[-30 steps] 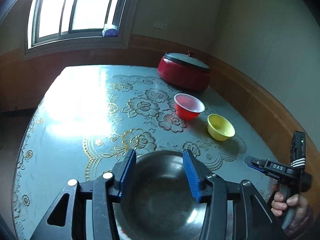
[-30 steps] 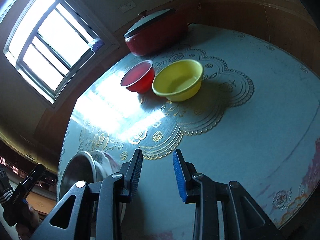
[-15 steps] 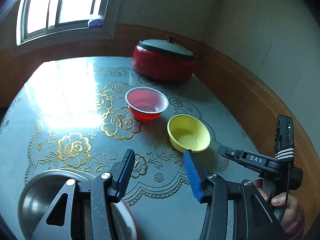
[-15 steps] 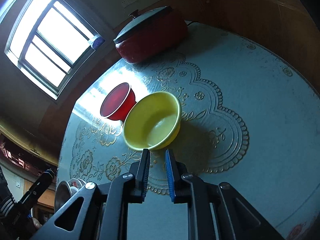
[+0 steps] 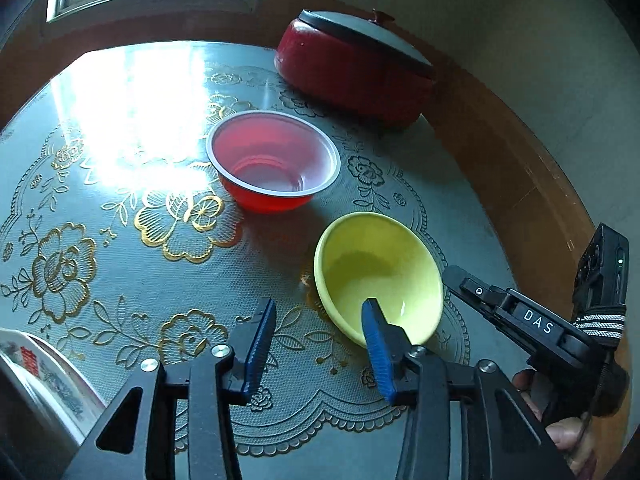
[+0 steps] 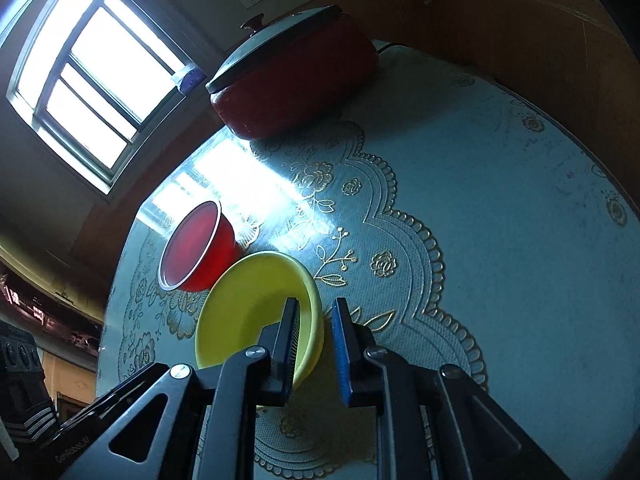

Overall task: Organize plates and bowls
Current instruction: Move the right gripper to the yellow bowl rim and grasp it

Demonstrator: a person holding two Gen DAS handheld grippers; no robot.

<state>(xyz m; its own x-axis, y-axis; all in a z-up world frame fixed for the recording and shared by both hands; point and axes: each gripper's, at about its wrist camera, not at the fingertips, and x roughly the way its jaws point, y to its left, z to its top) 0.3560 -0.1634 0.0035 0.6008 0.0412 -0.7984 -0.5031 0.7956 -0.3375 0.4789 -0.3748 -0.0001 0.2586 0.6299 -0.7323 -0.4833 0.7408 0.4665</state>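
Note:
A yellow bowl point(image 5: 378, 276) sits on the table right of centre, with a red plastic bowl point(image 5: 273, 168) just beyond it. My right gripper point(image 6: 314, 344) straddles the near rim of the yellow bowl point(image 6: 256, 308), one finger inside and one outside, with a small gap left to the rim. It also shows in the left wrist view point(image 5: 452, 276) at the bowl's right edge. My left gripper point(image 5: 318, 346) is open and empty, hovering just in front of the yellow bowl. The red bowl point(image 6: 198, 250) lies behind the yellow one in the right wrist view.
A large red lidded pot point(image 5: 356, 64) stands at the back of the table near the wall. A patterned white plate point(image 5: 44, 376) with a metal bowl lies at the lower left. The table edge point(image 5: 532, 184) and wooden wainscot run along the right.
Both grippers moved forward toward the yellow bowl. The right gripper's fingers now straddle its rim. The metal bowl slid out of the left view to the lower left.

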